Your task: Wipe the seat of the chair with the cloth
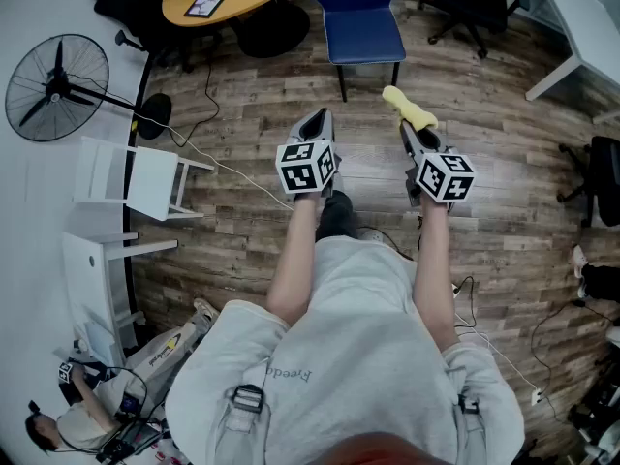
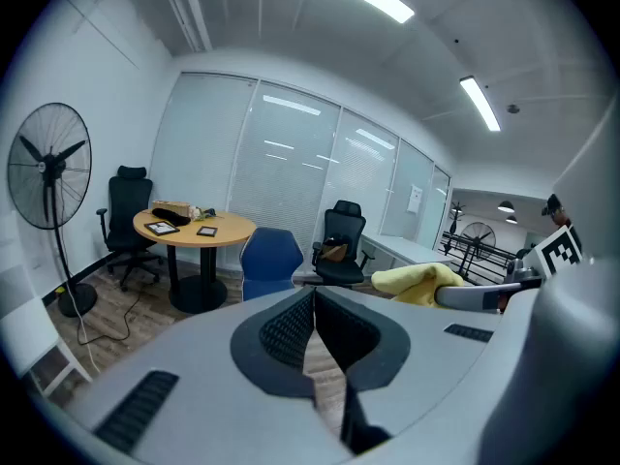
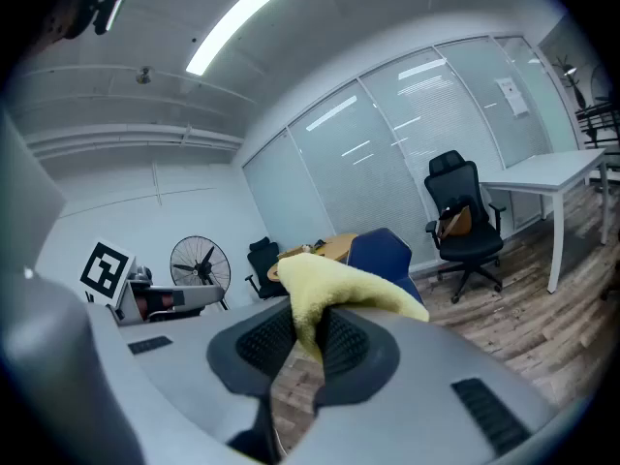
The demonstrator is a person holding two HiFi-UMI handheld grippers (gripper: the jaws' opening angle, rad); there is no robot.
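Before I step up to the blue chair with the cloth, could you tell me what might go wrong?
1. The right gripper pinches only a fold of the yellow cloth. Most of it is bunched over the tips, so it may slip out while wiping.
2. A white cable crosses the floor near your feet, so you could trip.
3. The blue chair may shift under pressure, since the left gripper, shut and empty, is not steadying it.

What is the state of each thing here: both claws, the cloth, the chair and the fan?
left claw: shut, empty.
right claw: shut on the yellow cloth.
yellow cloth: bunched, in the air, not on the chair.
blue chair: upright, seat bare.
fan: upright, blades apparently not turning.
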